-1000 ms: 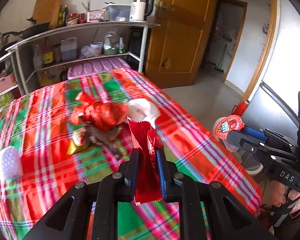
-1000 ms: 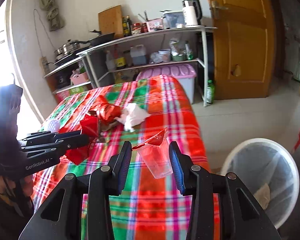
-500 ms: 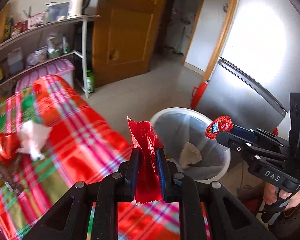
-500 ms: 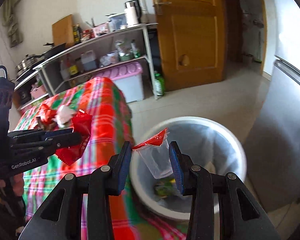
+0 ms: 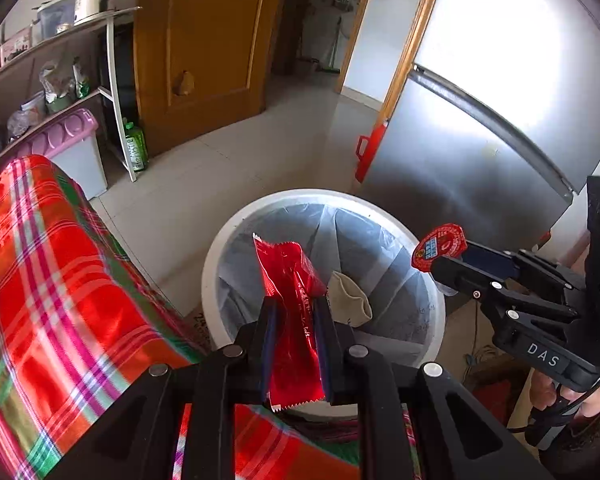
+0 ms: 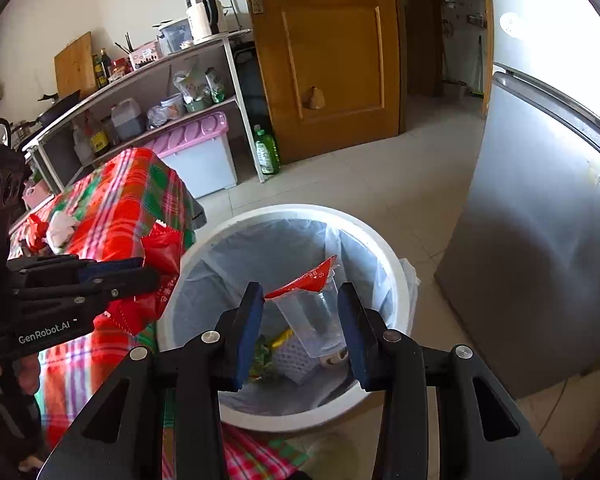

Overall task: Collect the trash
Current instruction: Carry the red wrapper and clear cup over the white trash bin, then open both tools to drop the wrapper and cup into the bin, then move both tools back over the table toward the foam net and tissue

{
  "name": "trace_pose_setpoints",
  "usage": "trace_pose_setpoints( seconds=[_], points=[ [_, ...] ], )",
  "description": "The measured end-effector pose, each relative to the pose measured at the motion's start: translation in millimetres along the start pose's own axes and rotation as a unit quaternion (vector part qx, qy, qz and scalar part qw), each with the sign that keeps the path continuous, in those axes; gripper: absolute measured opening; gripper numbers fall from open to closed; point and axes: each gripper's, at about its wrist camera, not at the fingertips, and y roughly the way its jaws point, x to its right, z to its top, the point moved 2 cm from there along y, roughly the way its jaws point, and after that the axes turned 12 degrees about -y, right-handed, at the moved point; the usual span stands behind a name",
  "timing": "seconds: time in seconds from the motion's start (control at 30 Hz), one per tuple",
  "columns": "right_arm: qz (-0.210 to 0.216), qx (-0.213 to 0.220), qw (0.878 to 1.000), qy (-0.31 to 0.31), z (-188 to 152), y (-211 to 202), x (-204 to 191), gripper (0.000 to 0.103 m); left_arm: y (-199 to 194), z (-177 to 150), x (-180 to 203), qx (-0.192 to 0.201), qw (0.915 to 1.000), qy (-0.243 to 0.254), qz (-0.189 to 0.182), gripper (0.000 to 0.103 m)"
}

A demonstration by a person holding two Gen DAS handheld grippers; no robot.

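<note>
My left gripper (image 5: pixel 296 312) is shut on a red foil snack wrapper (image 5: pixel 290 280) and holds it over the near rim of the white trash bin (image 5: pixel 220 240). It also shows at the left of the right wrist view (image 6: pixel 140 272). In the right wrist view the right gripper (image 6: pixel 302 300) has opened wide and a clear plastic cup with a peeled red lid (image 6: pixel 314 312) hangs free between its fingers above the bin (image 6: pixel 380 240). In the left wrist view only the cup's red lid (image 5: pixel 440 246) shows, at the right gripper's tip (image 5: pixel 444 268).
The bin, lined with a clear bag, holds crumpled paper (image 5: pixel 348 300) and other trash (image 6: pixel 284 352). The table with a red-green plaid cloth (image 5: pixel 60 280) is at the left, with more trash (image 6: pixel 56 228) on it. A steel fridge (image 6: pixel 540 220) stands right of the bin.
Both grippers swung right from the table to above the bin. The right gripper's jaws have opened off the cup. The left stays shut on the wrapper.
</note>
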Motion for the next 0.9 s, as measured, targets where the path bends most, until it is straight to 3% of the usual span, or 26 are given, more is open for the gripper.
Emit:
trace_pose_setpoints(
  seconds=[0.1,0.17,0.23,0.3,0.37,0.47,0.9],
  points=[
    [-0.003,-0.015,1.0,-0.008,-1,12,1,0.04,12,-2,2,-0.011,0.9999,0.001,0.011,0.019],
    [0.001,-0.027,1.0,-0.016,-3,21,1,0.041,15,-3,3,-0.01,0.9997,0.006,0.021,0.024],
    [-0.008,-0.037,0.999,-0.02,-4,26,2,0.041,18,-2,6,-0.011,0.9997,0.006,0.021,0.035],
    [-0.017,-0.042,0.999,-0.019,-6,28,3,0.041,18,0,5,-0.011,0.9997,0.001,0.02,0.037],
    [-0.013,-0.041,0.999,-0.013,-8,28,5,0.043,18,0,5,-0.01,0.9997,0.001,0.022,0.038],
    [-0.012,-0.042,0.999,-0.011,-10,28,8,0.054,18,1,3,-0.012,0.9997,-0.001,0.019,0.039],
    [-0.018,-0.028,0.999,0.007,-9,13,4,0.054,3,-1,-2,0.0,0.9998,-0.011,0.019,0.039]
  ],
)
